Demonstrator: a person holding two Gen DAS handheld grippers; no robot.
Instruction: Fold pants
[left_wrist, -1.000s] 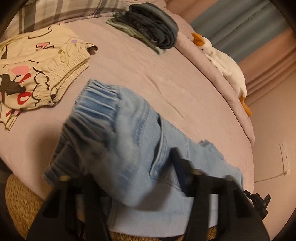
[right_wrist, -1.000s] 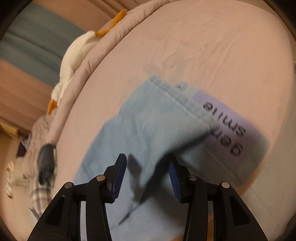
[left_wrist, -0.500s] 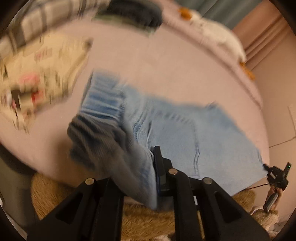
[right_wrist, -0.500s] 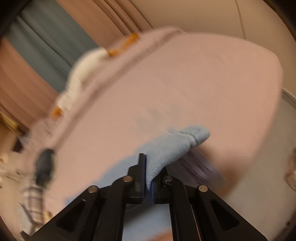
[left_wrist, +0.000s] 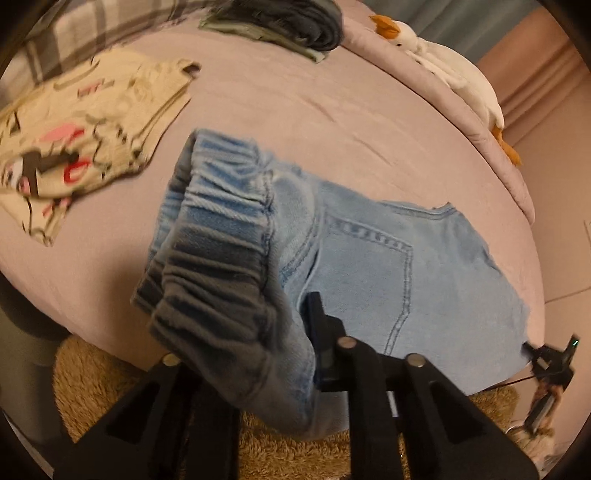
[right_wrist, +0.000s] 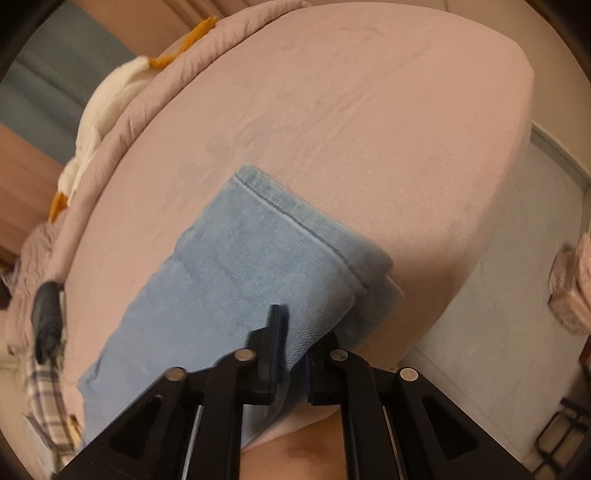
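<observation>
Light blue denim pants (left_wrist: 388, 266) on pink bed (left_wrist: 295, 110), left gripper (left_wrist: 295, 354) clenched on gathered elastic waistband (left_wrist: 221, 236), right gripper (right_wrist: 291, 354) grasping hemmed leg end (right_wrist: 295, 229)

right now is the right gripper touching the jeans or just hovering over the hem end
Touching. In the right wrist view the right gripper is shut on the jeans, with the denim pinched between its two fingers near the hem end and no gap showing.

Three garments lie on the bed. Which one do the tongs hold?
The light blue jeans: both tongs grip them. The cream printed garment and the dark folded pile lie untouched farther back.
</observation>
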